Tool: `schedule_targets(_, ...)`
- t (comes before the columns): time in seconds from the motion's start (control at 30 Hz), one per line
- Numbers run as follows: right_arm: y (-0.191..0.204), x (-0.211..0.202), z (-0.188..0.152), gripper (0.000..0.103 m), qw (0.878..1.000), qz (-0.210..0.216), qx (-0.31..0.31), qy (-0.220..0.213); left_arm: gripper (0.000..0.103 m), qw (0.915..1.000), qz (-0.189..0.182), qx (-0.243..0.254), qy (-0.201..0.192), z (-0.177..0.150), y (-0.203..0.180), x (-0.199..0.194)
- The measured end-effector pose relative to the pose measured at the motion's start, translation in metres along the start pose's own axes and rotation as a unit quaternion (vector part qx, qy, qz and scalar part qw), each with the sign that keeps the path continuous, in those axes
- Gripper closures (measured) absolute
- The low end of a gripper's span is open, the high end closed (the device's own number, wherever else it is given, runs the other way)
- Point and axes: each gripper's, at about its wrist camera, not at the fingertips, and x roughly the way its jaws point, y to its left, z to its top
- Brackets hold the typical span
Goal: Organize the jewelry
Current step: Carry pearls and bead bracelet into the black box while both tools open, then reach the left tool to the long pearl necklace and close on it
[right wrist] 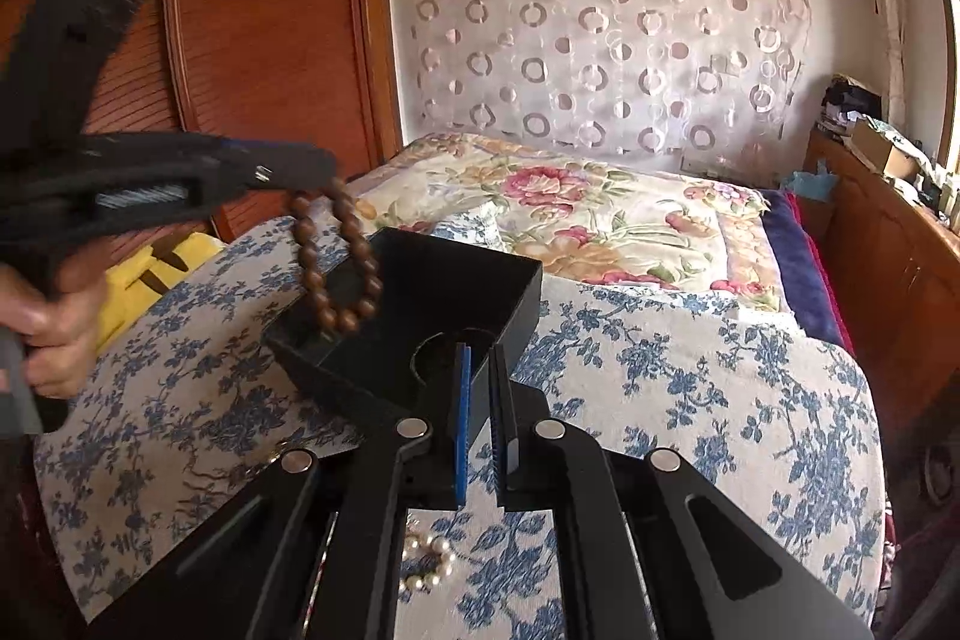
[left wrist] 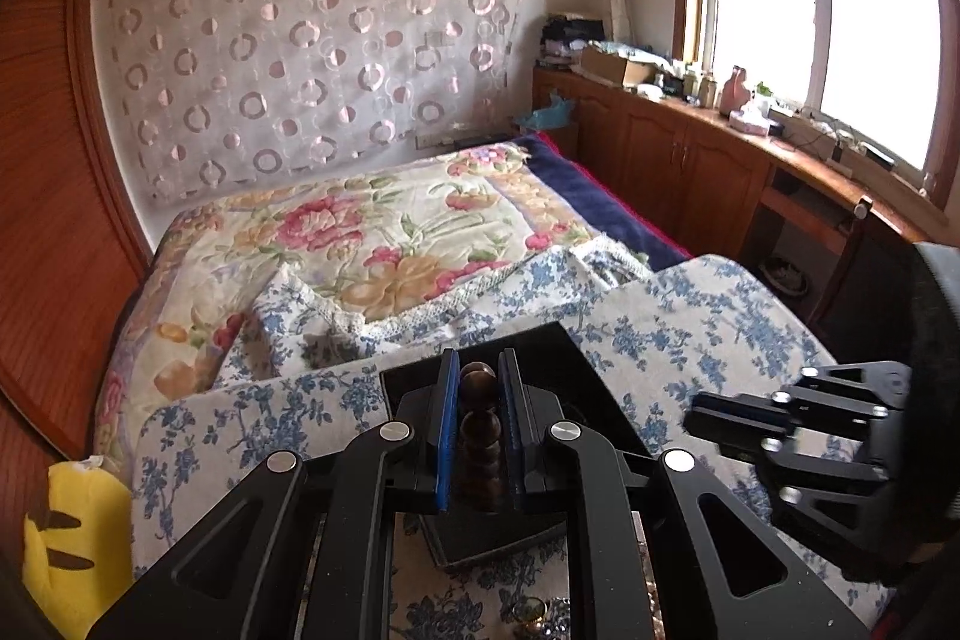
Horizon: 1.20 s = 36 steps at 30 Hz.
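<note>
A string of brown wooden beads (left wrist: 478,424) is pinched between the blue pads of my left gripper (left wrist: 478,364), which is shut on it. In the right wrist view the bead bracelet (right wrist: 312,274) hangs as a loop from the left gripper (right wrist: 327,169) over the far left corner of an open black box (right wrist: 432,268). My right gripper (right wrist: 478,355) is shut on the box's near wall, beside a round notch in the rim. From the left wrist view the right gripper (left wrist: 690,415) reaches in from the right beside the black box (left wrist: 540,346). A pearl bracelet (right wrist: 429,559) lies under the right gripper.
The box sits on a blue-flowered cloth surface (right wrist: 690,370) in front of a bed with a floral quilt (left wrist: 372,232). A gold trinket (left wrist: 531,610) lies near the front edge. A yellow cushion (left wrist: 78,538) is at the left, a wooden wardrobe (right wrist: 252,10) behind, cabinets (left wrist: 690,160) to the right.
</note>
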Motion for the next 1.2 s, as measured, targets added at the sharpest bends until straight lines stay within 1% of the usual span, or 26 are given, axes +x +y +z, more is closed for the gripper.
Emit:
schedule_targets(0.17, 0.004, -0.007, -0.006, 0.095, 1.0, 0.007, -0.005, -0.001, 0.09, 0.9998, 0.006, -0.006, 0.019, -0.006, 0.001, 0.016)
schedule_targets(0.23, 0.006, -0.01, -0.009, 0.095, 1.0, 0.011, -0.006, -0.001, 0.085, 0.9998, 0.006, -0.008, 0.019, -0.009, 0.001, 0.014)
schedule_targets(0.27, 0.008, -0.012, -0.01, 0.095, 1.0, 0.013, -0.006, -0.003, 0.083, 0.9998, 0.007, -0.006, 0.017, -0.011, 0.001, 0.011)
schedule_targets(0.33, 0.011, -0.016, -0.014, 0.095, 1.0, 0.017, -0.008, -0.003, 0.074, 0.9999, 0.008, -0.006, 0.013, -0.017, 0.001, 0.004)
schedule_targets(0.37, 0.012, -0.018, -0.016, 0.095, 1.0, 0.019, -0.008, -0.002, 0.072, 0.9999, 0.005, -0.008, 0.011, -0.021, 0.001, 0.0)
schedule_targets(0.47, 0.017, -0.022, -0.024, 0.095, 1.0, 0.027, -0.008, 0.002, 0.072, 0.9999, 0.001, -0.007, 0.012, -0.034, 0.0, -0.011)
schedule_targets(0.6, 0.029, -0.024, -0.036, 0.095, 0.999, 0.037, -0.01, 0.01, 0.066, 0.9998, -0.003, -0.014, 0.011, -0.055, 0.002, -0.026)
schedule_targets(0.63, 0.031, -0.025, -0.04, 0.095, 0.999, 0.038, -0.012, 0.014, 0.066, 0.9998, -0.006, -0.016, 0.011, -0.06, 0.002, -0.03)
schedule_targets(0.77, 0.036, -0.03, -0.053, 0.087, 0.999, 0.035, -0.014, 0.024, 0.065, 0.9996, -0.02, -0.016, 0.015, -0.077, -0.002, -0.039)
schedule_targets(0.8, 0.037, -0.031, -0.057, 0.087, 0.999, 0.033, -0.016, 0.029, 0.058, 0.9995, -0.021, -0.014, 0.016, -0.081, -0.005, -0.041)
schedule_targets(0.83, 0.036, -0.031, -0.061, 0.087, 0.999, 0.03, -0.017, 0.036, 0.055, 0.9995, -0.023, -0.012, 0.017, -0.085, -0.007, -0.042)
schedule_targets(1.03, 0.037, -0.02, -0.081, 0.087, 0.995, 0.032, -0.029, 0.091, 0.055, 0.9989, -0.036, -0.017, 0.025, -0.106, -0.017, -0.043)
schedule_targets(1.2, 0.04, -0.013, -0.09, 0.087, 0.991, 0.043, -0.036, 0.118, 0.054, 0.9984, -0.039, -0.012, 0.038, -0.119, -0.025, -0.039)
